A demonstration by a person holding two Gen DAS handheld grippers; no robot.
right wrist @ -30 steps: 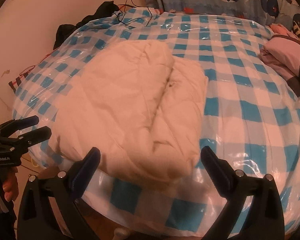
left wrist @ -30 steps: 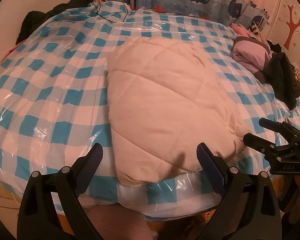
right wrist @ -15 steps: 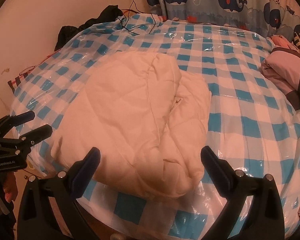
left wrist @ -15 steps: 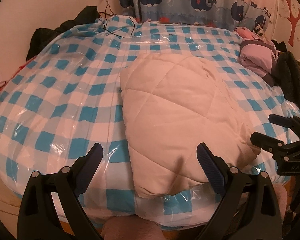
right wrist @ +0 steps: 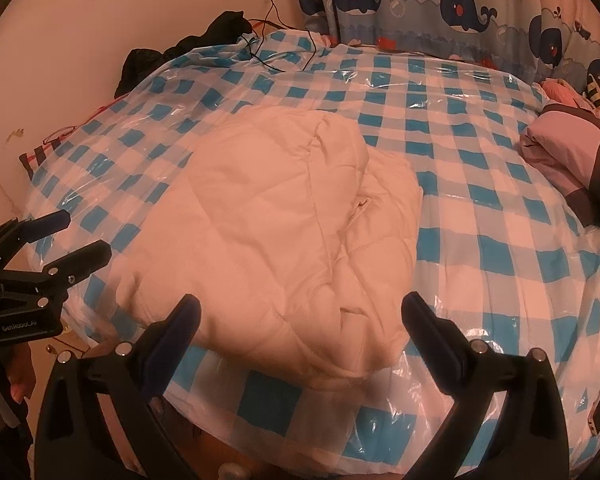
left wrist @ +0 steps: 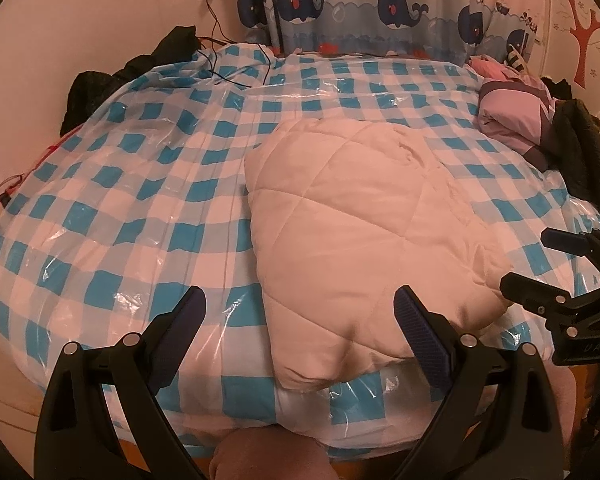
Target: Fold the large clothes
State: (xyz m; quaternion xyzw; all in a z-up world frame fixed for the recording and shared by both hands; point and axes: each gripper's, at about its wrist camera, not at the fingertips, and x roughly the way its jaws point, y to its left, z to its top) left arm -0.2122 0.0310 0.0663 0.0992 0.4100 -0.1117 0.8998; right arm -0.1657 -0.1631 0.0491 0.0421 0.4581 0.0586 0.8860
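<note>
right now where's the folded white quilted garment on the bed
The folded white quilted garment lies near the front edge of the checked bed cover, ahead of both open grippers, left of the pink clothes pile.

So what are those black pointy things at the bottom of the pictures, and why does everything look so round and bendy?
Those are tongs, not a robot. A person holds one pair in each hand, and a small camera sits on each pair, looking out between its two fingers. That lens sees very wide, which bends the picture.

One picture comes from the left tongs, the other from the right tongs. Each camera also catches the other pair at the picture's side.

Both pairs are open and hold nothing. They hang in the air at the near edge of a bed with a blue and white checked cover under shiny clear plastic.

On the bed lies a puffy cream quilted garment, folded into a bundle. At the far right sits a pink and purple jacket with dark clothes beside it. A whale curtain hangs behind.
</note>
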